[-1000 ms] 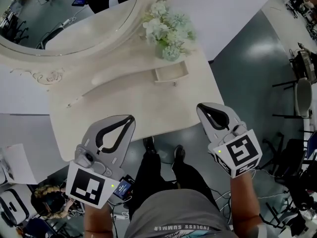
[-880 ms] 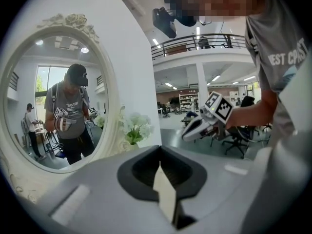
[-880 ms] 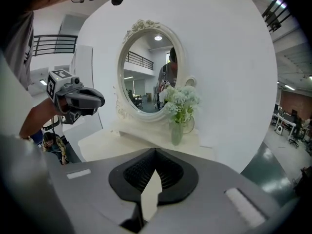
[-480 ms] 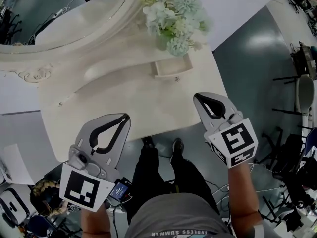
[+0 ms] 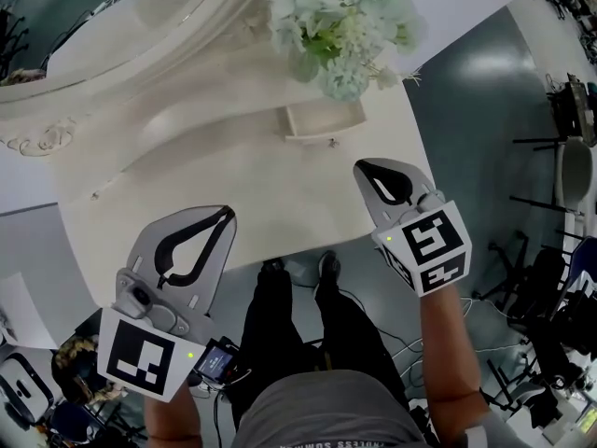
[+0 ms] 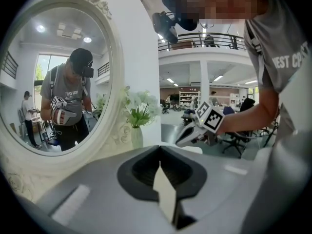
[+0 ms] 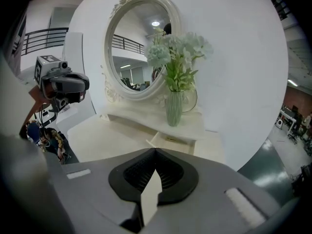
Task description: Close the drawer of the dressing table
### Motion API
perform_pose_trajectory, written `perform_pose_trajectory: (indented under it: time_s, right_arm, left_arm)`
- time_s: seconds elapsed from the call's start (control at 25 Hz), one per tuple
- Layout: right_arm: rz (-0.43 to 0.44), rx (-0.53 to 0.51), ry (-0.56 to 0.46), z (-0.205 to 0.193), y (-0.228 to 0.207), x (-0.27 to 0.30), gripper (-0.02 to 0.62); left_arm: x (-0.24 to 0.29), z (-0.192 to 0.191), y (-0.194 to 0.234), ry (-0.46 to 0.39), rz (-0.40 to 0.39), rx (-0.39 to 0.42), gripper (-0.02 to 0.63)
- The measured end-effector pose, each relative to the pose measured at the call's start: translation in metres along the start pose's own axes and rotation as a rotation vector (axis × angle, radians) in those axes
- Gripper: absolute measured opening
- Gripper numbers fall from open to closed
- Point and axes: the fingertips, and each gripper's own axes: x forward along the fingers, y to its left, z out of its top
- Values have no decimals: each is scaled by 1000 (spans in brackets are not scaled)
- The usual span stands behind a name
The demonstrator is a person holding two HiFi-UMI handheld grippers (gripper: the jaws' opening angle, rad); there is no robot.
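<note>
The left claw (image 5: pixel 228 213) hangs over the front left edge of the pale bench (image 5: pixel 233 171), its tips pressed together with nothing between them. Its own view shows the same meeting tips (image 6: pixel 160 148). That view looks toward the oval mirror (image 6: pixel 53 77) and a bunch of flowers (image 6: pixel 139 110), and it does not show the drawer. The drawer (image 5: pixel 324 121) lies well off to this claw's right, across the open bench top.

Right of the mirror, the flowers (image 5: pixel 336 12) rise from a vase (image 7: pixel 174 107) that stands on the raised shelf (image 7: pixel 161 121) at the back of the bench. The drawer stands pulled out from under this shelf, below the flowers, with its small knob facing the person.

The right claw (image 5: pixel 359 167) hovers above the front right part of the bench. Its tips are also closed on nothing (image 7: pixel 156 150). It points toward the drawer, which lies near it, ahead and a little to the left, with bare bench top between them. In the right gripper view the open drawer (image 7: pixel 168 141) shows just above the closed tips, clear of them.
</note>
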Motion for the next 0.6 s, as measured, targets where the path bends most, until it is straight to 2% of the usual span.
perform_pose_trajectory:
  time_s: [0.6]
  right_arm:
    - [10,15,111,-44,-13,71,21]
  left_arm:
    - [25,-33,20,27,-18,-38,2]
